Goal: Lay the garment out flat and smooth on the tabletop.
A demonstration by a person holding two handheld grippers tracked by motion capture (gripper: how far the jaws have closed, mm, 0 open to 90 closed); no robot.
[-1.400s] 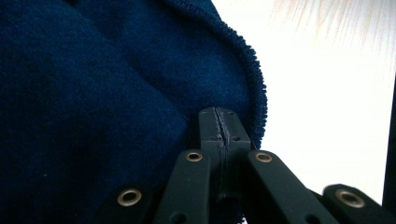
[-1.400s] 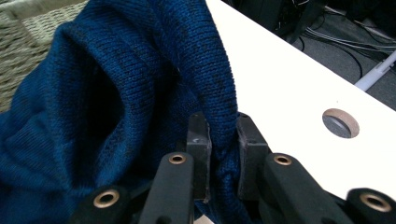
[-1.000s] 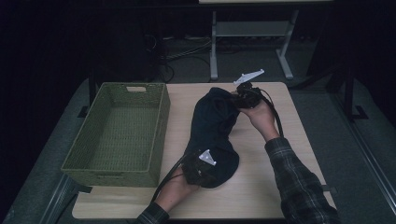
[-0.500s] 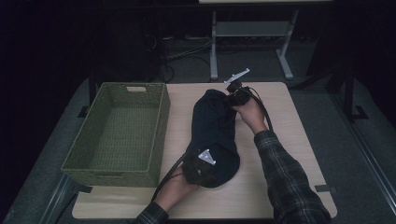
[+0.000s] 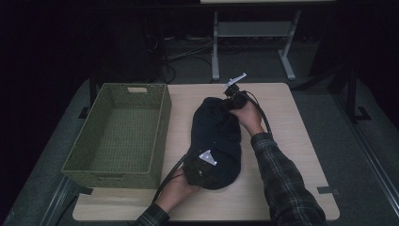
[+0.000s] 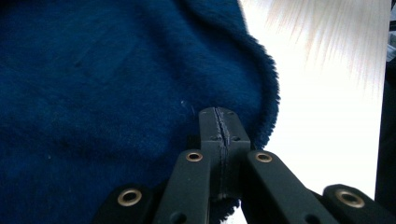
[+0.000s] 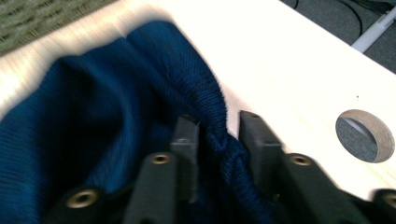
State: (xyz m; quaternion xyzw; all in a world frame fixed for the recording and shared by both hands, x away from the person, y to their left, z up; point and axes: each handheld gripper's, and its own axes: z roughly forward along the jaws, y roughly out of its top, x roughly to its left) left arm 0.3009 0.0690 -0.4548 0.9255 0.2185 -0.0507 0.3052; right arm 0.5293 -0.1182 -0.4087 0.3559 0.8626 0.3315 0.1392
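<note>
The garment lay on the table, just right of the basket, a dark blue bundle bunched into a long oval whose long axis ran from your near edge toward the far edge, leaning slightly right at the far end. From above it read almost black and smooth; your left gripper view showed its near end as fuzzy, fleece-like pile with a rounded, hairy edge against the pale wood, while your right gripper view showed fine ribbed knit with a rolled hem at the far end. Your left gripper had its jaws pressed flat together at the near edge of the fabric, with pile all around them; I could not tell whether any cloth was caught in the seam. Your right gripper had its jaws apart, having just been opening, with a twisted fold of the hem standing between them and neither pad squeezing it. That view also caught a round hole in the tabletop. The basket was green, woven and rectangular, with a handle slot in its far wall.
</note>
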